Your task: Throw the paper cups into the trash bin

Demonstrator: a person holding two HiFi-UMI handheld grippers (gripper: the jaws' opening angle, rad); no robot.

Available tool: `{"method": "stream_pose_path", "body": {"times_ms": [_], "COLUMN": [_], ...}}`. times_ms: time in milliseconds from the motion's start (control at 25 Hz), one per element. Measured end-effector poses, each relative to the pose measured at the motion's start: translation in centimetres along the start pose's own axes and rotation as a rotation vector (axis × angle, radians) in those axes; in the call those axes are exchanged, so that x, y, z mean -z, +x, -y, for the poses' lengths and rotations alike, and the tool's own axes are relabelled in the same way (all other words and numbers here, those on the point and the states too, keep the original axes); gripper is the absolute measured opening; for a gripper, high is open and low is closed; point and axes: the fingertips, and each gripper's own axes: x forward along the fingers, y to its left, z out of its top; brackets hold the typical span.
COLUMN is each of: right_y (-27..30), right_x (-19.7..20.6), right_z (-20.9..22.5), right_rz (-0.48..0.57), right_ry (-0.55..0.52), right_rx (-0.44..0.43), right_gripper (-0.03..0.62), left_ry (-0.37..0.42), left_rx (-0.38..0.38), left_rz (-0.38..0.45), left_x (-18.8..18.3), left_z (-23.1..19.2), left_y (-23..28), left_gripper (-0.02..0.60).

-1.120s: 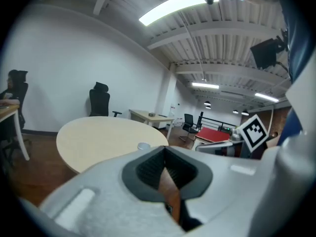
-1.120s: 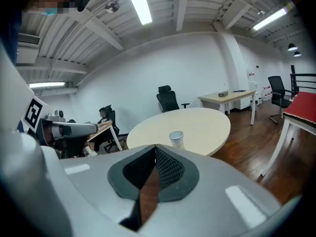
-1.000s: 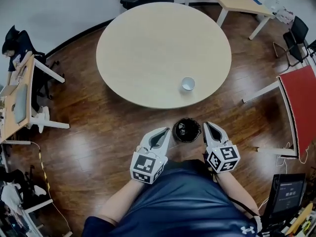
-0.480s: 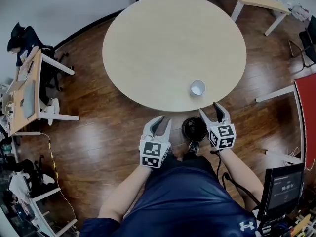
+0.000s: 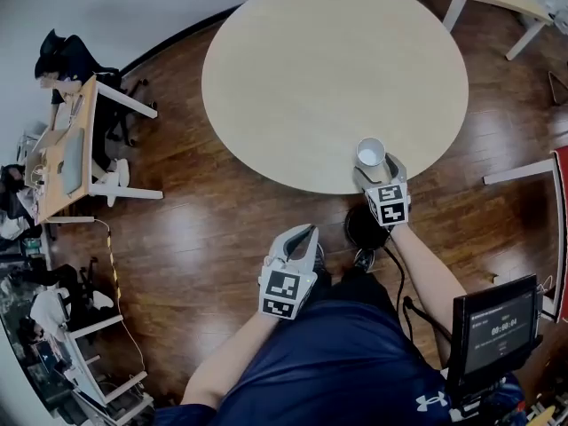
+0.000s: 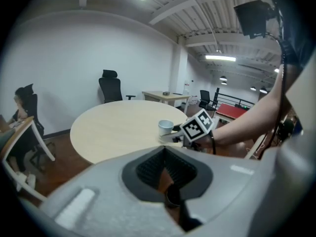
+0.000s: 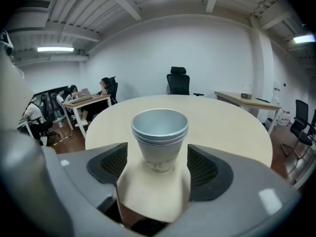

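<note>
White paper cups (image 5: 371,154), nested in one another, stand upright near the front edge of the round pale table (image 5: 311,78). My right gripper (image 5: 376,172) reaches over that edge. Its jaws are opening, and the cups (image 7: 159,135) stand between them with a gap on each side. In the right gripper view the right gripper (image 7: 158,168) frames the cups' base. The black trash bin (image 5: 360,229) sits on the floor under the table edge, partly hidden by my right arm. My left gripper (image 5: 305,234) hangs low in front of my body, shut and empty; the left gripper (image 6: 165,169) looks toward the cups (image 6: 165,127).
A desk (image 5: 67,162) with a seated person stands at the left. A screen on a stand (image 5: 493,327) is at the lower right. A black office chair (image 7: 178,80) and a second table (image 7: 247,101) lie beyond the round table. The floor is dark wood.
My right gripper has moved from beside the trash bin up to the table edge, and its jaws have parted around the cups. The left gripper has dropped back toward my body.
</note>
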Motion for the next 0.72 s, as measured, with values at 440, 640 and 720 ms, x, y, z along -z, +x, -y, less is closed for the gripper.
{"method": "stream_pose_path", "body": {"times_ms": [440,640,720], "right_y": [0.7,0.3,0.1], "right_x": [-2.6,-3.0,-3.5], "right_z": [0.7,0.9,0.9], "right_rz": [0.065,0.064,0.065], "right_ry": [-0.038,-0.040,-0.046], "right_rx": [0.085,0.071,0.068], "right_gripper": [0.390,0.390,0.390], "left_ry": [-0.081,-0.062,-0.035], "left_rx": [-0.040,-0.010,-0.008], "left_rz": [0.005,0.016,0.026], "left_x": [0.8,0.2,0.1], "left_z": [-0.3,0.3,0.1], "left_y": [-3.7,-3.2,-2.9], "left_gripper": [0.003,0.003,0.005]}}
